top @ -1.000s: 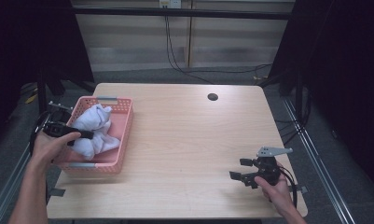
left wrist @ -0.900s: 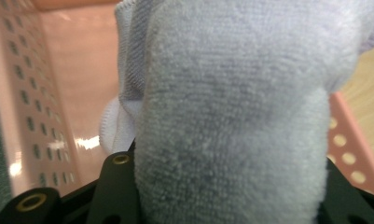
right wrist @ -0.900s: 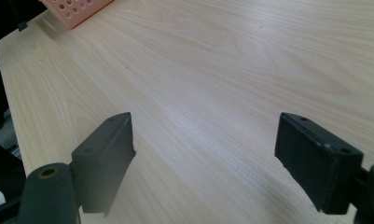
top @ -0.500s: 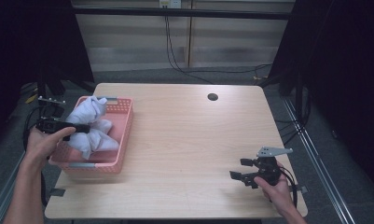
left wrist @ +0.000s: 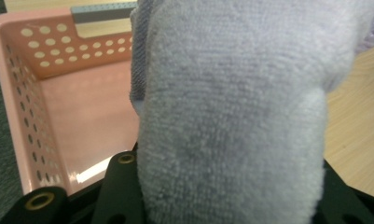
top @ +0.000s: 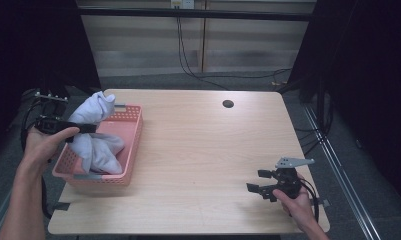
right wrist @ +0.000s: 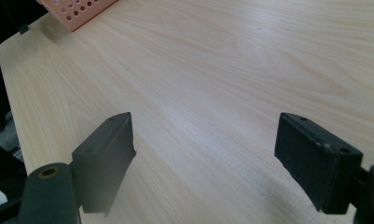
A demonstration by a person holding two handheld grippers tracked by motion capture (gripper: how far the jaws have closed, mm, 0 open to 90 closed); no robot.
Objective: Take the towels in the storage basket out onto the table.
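Your left gripper [top: 83, 128] – at the frame's left – clamps the pale towel [top: 95, 132] above the pink basket [top: 130, 150], while your right gripper [top: 260, 182], lower right, stands jaws apart – empty.

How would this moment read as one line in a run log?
left gripper: shut on white terry towel above pink perforated plastic basket | right gripper: open, over wooden table

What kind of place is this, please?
Probably a lab or recording workspace, not a home. A plain wooden table stands between dark curtains, loose cables run along the floor behind it, and the person works with a handheld tool trailing a cable.
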